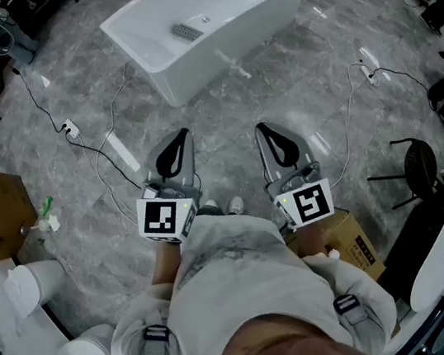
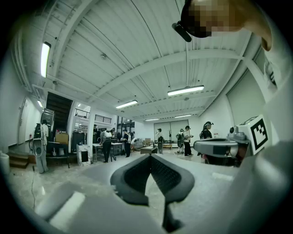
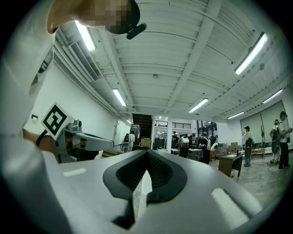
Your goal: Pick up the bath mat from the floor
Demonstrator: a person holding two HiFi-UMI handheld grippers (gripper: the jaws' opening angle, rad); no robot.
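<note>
Black-padded left gripper (image 1: 182, 137) and right gripper (image 1: 263, 130), jaws together, face bathtub (image 1: 213, 65).

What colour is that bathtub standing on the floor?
The bathtub is plain white; the head view shows it best.

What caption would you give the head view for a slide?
Left gripper and right gripper, both shut and empty, point at a white bathtub across a grey floor.
</note>
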